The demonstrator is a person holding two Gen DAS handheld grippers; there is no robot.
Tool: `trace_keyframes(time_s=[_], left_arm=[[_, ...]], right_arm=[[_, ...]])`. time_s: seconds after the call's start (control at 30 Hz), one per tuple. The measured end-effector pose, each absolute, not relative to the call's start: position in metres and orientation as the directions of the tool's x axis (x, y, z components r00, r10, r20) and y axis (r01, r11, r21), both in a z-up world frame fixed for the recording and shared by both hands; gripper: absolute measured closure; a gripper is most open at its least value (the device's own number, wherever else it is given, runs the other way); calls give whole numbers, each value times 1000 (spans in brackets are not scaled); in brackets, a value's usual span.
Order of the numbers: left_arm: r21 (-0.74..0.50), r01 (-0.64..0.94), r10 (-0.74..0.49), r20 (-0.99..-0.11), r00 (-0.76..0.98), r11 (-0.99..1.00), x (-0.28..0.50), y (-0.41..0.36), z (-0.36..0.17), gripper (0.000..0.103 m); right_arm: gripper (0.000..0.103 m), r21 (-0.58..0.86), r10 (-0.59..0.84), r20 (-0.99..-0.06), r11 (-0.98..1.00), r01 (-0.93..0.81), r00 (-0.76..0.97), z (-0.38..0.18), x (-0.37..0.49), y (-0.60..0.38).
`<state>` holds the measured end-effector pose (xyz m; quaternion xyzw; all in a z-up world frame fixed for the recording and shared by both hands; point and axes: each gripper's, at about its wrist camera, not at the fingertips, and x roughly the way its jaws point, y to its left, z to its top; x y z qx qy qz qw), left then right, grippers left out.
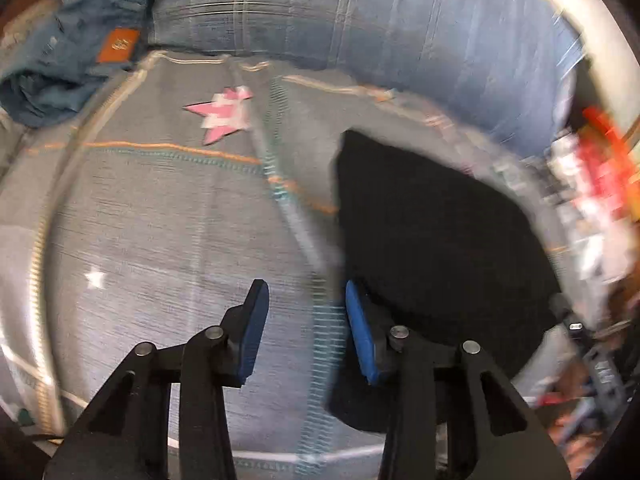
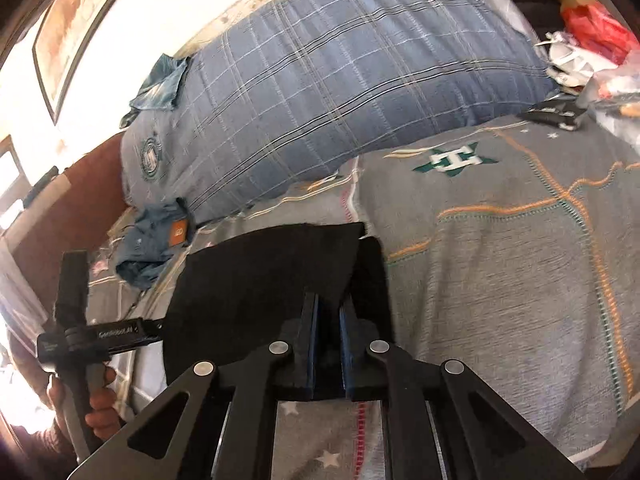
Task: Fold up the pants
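The black pants [image 1: 432, 240] lie on a grey bedspread [image 1: 160, 220], folded into a compact dark slab. In the left wrist view they sit to the right of my left gripper [image 1: 306, 296], which is open and empty over the bedspread, its right pad at the pants' left edge. In the right wrist view my right gripper [image 2: 329, 304] is shut on the near edge of the black pants [image 2: 260, 276], with a folded flap standing up beside the fingers. The left gripper's handle [image 2: 96, 332] and the hand holding it show at the left.
A big blue checked pillow [image 2: 340, 72] lies at the head of the bed. A crumpled pair of blue jeans with an orange label [image 1: 72, 64] lies at the far left, also seen in the right wrist view [image 2: 156, 240]. Red packaging and clutter [image 2: 592, 28] sit at the right.
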<state>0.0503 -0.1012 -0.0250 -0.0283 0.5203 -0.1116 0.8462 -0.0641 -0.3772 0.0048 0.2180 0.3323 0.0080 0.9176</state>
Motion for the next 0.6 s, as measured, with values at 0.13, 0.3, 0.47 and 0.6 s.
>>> trace_keyframes(time_s=[0.13, 0.3, 0.47, 0.6], left_arm=[[-181, 172, -239, -872, 428, 968, 50, -99, -20, 66], [-317, 127, -335, -792, 509, 940, 60, -79, 19, 63], [-272, 172, -322, -813, 486, 947, 93, -113, 25, 58], [-129, 171, -202, -820, 536, 977, 108, -137, -10, 43]], right_arm=[[87, 458, 176, -677, 861, 222, 714, -17, -55, -393], [72, 569, 153, -539, 791, 224, 828, 9, -71, -418], [63, 555, 203, -536, 816, 160, 819, 24, -25, -400], [71, 316, 107, -644, 939, 137, 757, 4, 10, -361]])
